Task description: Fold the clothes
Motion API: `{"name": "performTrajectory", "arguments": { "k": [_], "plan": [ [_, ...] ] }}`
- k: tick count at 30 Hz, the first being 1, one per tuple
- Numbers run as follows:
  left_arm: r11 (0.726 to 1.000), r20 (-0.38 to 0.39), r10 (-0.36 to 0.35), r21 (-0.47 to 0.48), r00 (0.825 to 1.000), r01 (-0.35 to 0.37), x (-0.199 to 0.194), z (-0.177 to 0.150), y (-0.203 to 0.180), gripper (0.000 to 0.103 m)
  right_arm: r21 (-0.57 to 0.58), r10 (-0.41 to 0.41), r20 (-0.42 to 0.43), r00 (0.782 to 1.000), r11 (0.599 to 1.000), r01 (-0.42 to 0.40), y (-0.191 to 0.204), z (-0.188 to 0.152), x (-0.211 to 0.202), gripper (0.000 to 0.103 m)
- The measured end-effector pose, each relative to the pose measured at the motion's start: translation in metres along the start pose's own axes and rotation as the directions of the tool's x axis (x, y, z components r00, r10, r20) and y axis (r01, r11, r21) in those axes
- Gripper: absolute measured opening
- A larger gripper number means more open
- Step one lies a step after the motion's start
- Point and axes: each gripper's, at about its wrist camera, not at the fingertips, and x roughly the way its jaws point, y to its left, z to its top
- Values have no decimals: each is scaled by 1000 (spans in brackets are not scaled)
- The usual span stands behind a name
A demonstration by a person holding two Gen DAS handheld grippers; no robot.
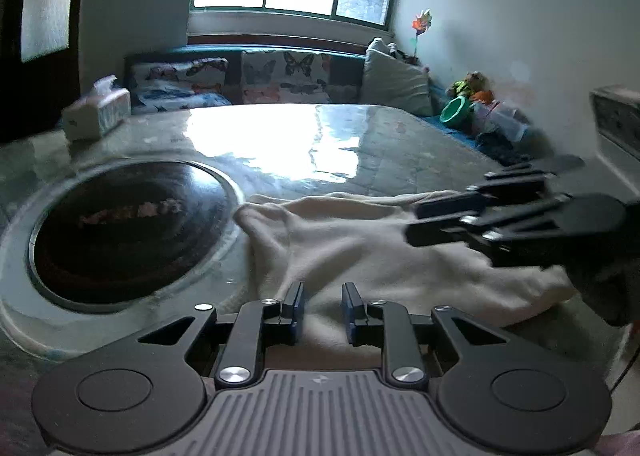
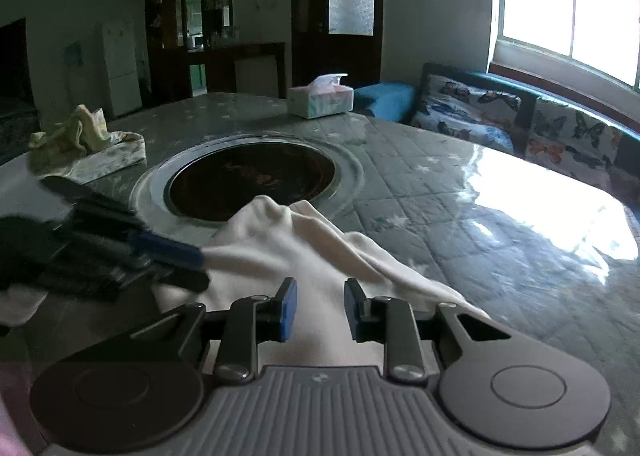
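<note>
Glossy quilted surface (image 2: pixel 460 192) with round dark inset (image 2: pixel 252 184) | cream garment (image 1: pixel 360 240) lies rumpled just beside inset, under both tools | left hand-held gripper (image 1: pixel 322 306) jaws slightly apart over cloth, nothing clamped | right hand-held gripper (image 2: pixel 320 310) likewise parted above cloth | tissue box (image 2: pixel 320 98) at far edge

No legible text anywhere.
</note>
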Motion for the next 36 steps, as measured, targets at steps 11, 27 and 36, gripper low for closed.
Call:
{"name": "performTrajectory", "arguments": {
  "k": [11, 27, 36],
  "plan": [
    [994, -93, -83, -84, 992, 75, -5, -4, 7, 21, -31, 40, -45, 998, 999, -41, 11, -14, 12, 30],
    [979, -80, -200, -61, 976, 196, 12, 40, 3, 22, 215, -71, 3, 997, 974, 69, -41, -29, -44, 29],
    [988, -131, -151, -61, 980, 144, 60, 39, 6, 24, 235, -110, -52, 993, 965, 119, -60, -40, -33, 26]
  ]
}}
